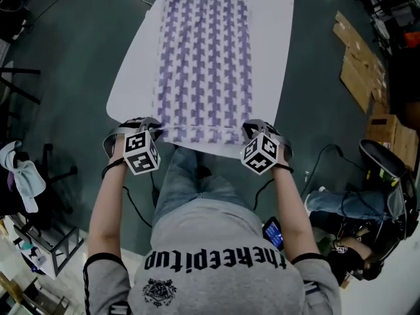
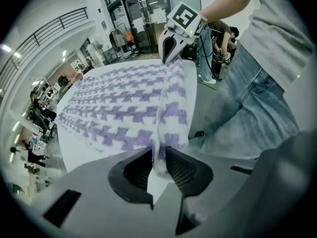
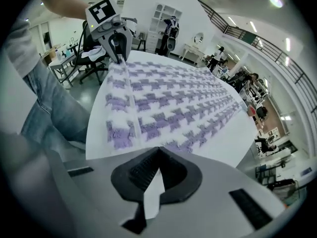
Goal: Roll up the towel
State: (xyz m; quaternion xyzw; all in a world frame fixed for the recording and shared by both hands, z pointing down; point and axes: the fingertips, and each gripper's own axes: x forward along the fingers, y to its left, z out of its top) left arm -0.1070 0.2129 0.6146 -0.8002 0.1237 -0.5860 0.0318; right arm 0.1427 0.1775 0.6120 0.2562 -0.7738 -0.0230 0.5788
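Note:
A purple-and-white houndstooth towel (image 1: 203, 58) lies spread flat along a white table (image 1: 131, 90). My left gripper (image 1: 152, 126) sits at the towel's near left corner. It is shut on the raised near edge of the towel (image 2: 114, 108), and the fabric fills the gap between its pads (image 2: 158, 160). My right gripper (image 1: 252, 128) is at the near right corner, jaws shut (image 3: 157, 151). Its tips pinch the far end of the lifted edge in the left gripper view (image 2: 168, 58). The near hem stands up as a ridge between the two grippers (image 3: 130, 108).
The person stands at the table's near end, jeans (image 1: 190, 176) against the edge. Flattened cardboard (image 1: 357, 64) lies on the floor at right, with a black chair (image 1: 387, 176) and cables nearer. A rack with a cloth (image 1: 23, 176) stands at left.

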